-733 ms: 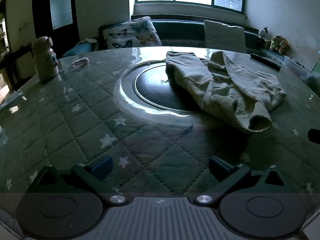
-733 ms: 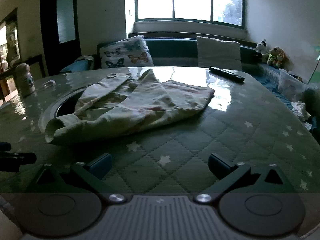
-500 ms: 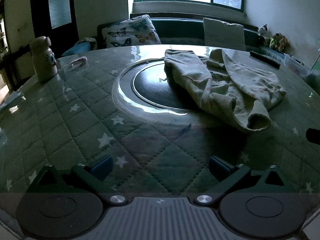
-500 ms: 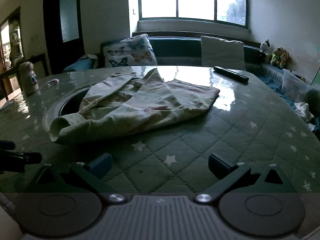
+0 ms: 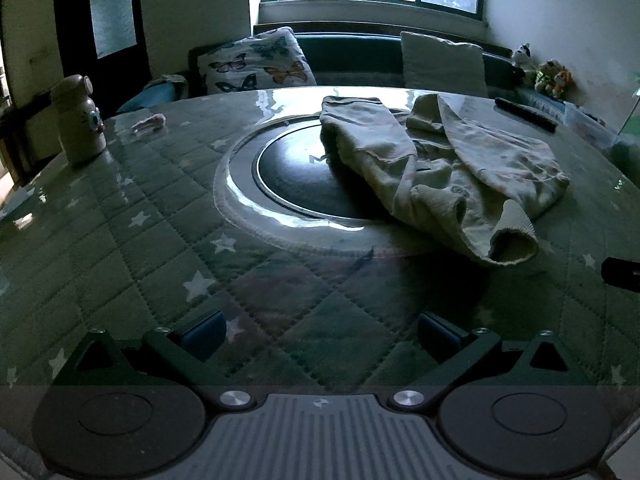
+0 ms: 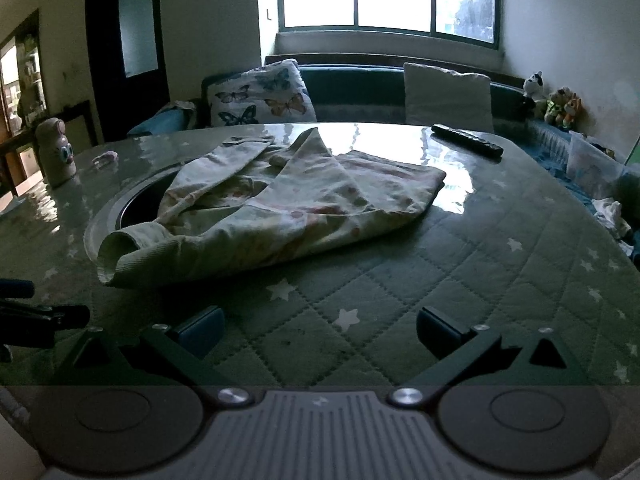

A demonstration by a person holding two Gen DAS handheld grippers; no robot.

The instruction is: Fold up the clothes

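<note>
- Left wrist view: left hand-held gripper (image 5: pixel 320 330) wide open, nothing between the blue-padded fingers (image 5: pixel 200 334), poised low over the quilted star-print tabletop (image 5: pixel 120 248).
- Right wrist view: right hand-held gripper (image 6: pixel 318 330) likewise spread wide and empty, above bare quilting, near the front edge of the garment.
- Pale printed garment (image 6: pixel 288 200) crumpled in a loose heap near the tabletop's middle, partly draped over the round dark inset (image 5: pixel 296 176); one sleeve thrown forward, its ribbed cuff (image 5: pixel 514 236) standing open toward the left camera.
- Not yet spread flat; folding judged barely begun, neither gripper touching cloth.
- Handling, as a judgement: light, soft knit, no stiffness; likely to sag and bunch when lifted, and to slide easily on the glossy cover.
- Best holds, probably: the ribbed cuff, thick enough for a firm pinch, and the hem corner (image 6: pixel 438 176) on the far right for pulling the body flat.
- Risk: pinching several layers at once in the heap and dragging the whole bundle rather than one edge.
- Also on the tabletop, well apart from the garment: an owl-faced bottle (image 5: pixel 78 120) at left, a remote control (image 6: pixel 466 140) at the far right.
</note>
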